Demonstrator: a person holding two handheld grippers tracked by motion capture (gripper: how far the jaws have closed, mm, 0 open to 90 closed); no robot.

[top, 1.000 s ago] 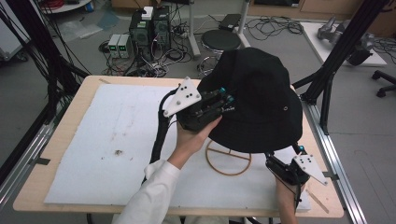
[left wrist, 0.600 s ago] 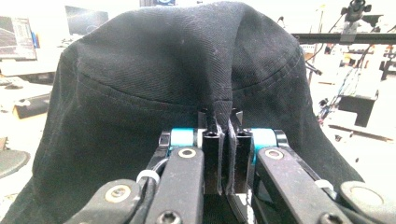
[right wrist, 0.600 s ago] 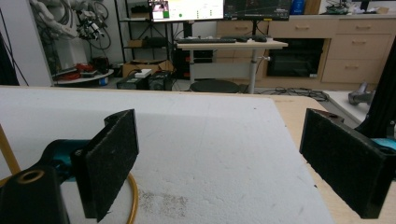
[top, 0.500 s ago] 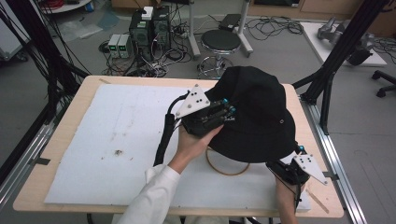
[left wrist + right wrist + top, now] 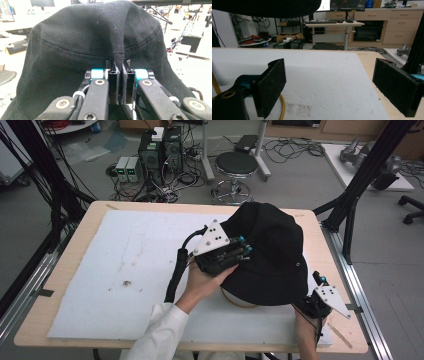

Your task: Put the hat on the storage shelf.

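At the near right corner of the pale wooden desk point(image 5: 65, 251), the right claw point(image 5: 316, 296) rests low with its jaws spread wide apart, nothing between them, just beside the brim of the black fabric bucket hat point(image 5: 272, 252). A thin tan ring point(image 5: 239, 303) lies on the white foam sheet point(image 5: 115, 270) under the hat's near edge. Farther in, the left claw point(image 5: 241, 251) has its jaws pressed together on a pinched fold of the hat's cloth point(image 5: 119, 58). The hat hangs over the desk's right half, crown toward the far edge. Beyond the desk stands a round black stool point(image 5: 236, 164).
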